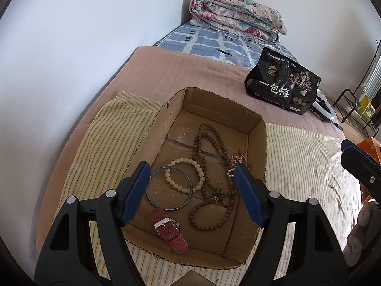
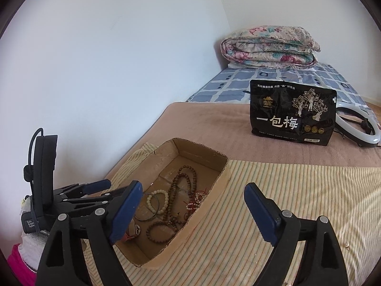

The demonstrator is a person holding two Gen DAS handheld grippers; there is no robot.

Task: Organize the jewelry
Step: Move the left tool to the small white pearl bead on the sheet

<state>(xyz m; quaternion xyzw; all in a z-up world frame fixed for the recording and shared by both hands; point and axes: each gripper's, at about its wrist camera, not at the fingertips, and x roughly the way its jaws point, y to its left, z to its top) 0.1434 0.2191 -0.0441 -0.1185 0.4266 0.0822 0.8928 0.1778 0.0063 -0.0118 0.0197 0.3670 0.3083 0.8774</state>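
Note:
A shallow cardboard box [image 1: 258, 138] sits on a striped cloth [image 1: 302, 157] on the bed. Inside lie a long brown bead necklace [image 1: 209, 157], a cream bead bracelet [image 1: 177, 186], a blue bangle [image 1: 152, 200], a red watch strap [image 1: 170, 232] and a small pink-and-red bead bracelet [image 1: 232, 165]. My left gripper [image 1: 193, 166] is open and empty, hovering above the box. My right gripper [image 2: 193, 188] is open and empty over the cloth, right of the box [image 2: 223, 169]. The left gripper also shows in the right wrist view [image 2: 107, 186].
A black snack bag [image 1: 283, 84] stands on the pink blanket beyond the box. A folded floral quilt [image 1: 238, 15] lies at the bed's far end. A white ring light [image 2: 357, 128] lies behind the bag. A wall runs along the left side.

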